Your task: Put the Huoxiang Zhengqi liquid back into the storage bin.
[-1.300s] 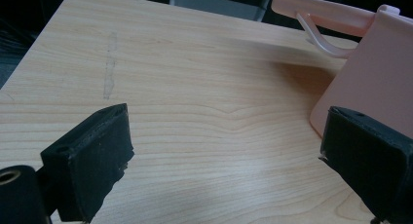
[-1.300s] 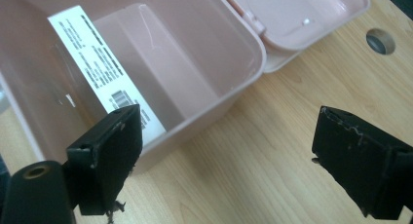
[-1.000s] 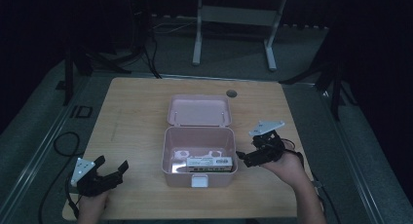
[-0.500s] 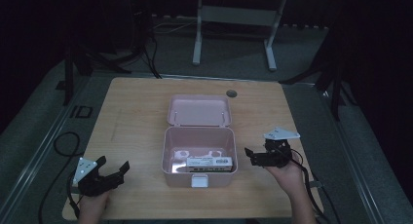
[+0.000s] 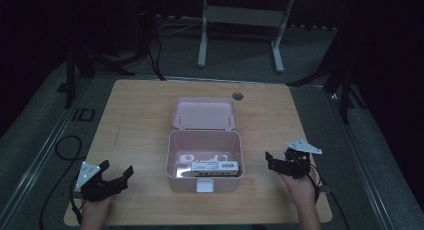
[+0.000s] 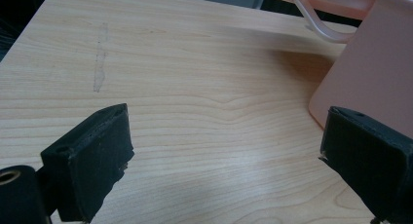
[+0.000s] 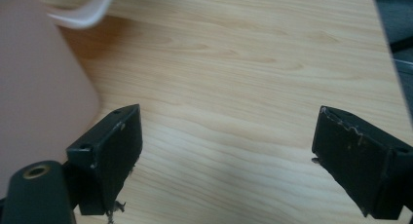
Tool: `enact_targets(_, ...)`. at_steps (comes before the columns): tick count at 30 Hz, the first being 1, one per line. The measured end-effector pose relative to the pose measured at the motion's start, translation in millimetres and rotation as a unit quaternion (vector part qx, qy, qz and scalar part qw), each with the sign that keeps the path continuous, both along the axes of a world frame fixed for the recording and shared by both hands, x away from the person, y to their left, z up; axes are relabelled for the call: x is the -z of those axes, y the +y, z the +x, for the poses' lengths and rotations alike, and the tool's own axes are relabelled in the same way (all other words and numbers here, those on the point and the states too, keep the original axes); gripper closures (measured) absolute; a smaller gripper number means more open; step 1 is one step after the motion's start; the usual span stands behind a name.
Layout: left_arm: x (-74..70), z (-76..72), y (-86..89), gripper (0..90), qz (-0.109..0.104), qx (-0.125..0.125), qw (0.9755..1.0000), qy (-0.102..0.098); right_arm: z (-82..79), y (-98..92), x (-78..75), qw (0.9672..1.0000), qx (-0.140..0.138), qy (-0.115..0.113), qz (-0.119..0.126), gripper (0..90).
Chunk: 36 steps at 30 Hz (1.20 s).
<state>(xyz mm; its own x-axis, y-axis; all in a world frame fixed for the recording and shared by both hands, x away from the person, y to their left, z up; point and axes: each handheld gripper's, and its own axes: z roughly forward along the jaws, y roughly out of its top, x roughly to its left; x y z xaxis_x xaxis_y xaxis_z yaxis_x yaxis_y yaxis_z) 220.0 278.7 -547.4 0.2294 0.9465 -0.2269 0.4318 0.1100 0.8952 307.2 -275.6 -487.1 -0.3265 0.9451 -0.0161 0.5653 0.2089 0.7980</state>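
We see a pink box (image 5: 205,160) mid-bench (image 5: 140,120), its lid (image 5: 204,113) laid back and a white carton (image 5: 215,167) inside. Our left tool (image 5: 116,176) and right tool (image 5: 272,161) flank it, jaws apart and holding nothing.

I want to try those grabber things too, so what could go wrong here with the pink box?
1. The pink box stands open with its lid laid back. A knock from the right gripper close beside it might slide it.
2. The white carton lies low inside, against the front wall, so jaws reaching in may bump the wall.
3. The left gripper sits near the table's front edge, and its cable hangs off the side, where it might snag.
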Motion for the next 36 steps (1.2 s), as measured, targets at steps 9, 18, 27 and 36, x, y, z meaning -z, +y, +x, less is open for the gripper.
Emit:
enact_targets(9,0.4,0.1,0.3,4.9,0.003,-0.005,1.0,0.003,-6.1,-17.5,16.3,0.9976,0.064,0.018,-0.022,11.0)
enact_targets(18,1.6,1.4,-1.1,4.9,0.012,-0.011,0.9998,0.013,-8.0,-30.6,31.7,0.9913,0.123,0.047,-0.009,11.0)
enact_targets(27,2.1,2.1,-1.2,4.9,0.013,-0.008,0.9997,0.017,-13.3,-33.8,47.6,0.9882,0.133,0.076,0.001,11.0)
enact_targets(36,1.1,1.5,-0.5,4.9,0.007,-0.01,0.9998,0.014,-18.4,-33.9,47.3,0.9886,0.116,0.096,0.002,11.0)
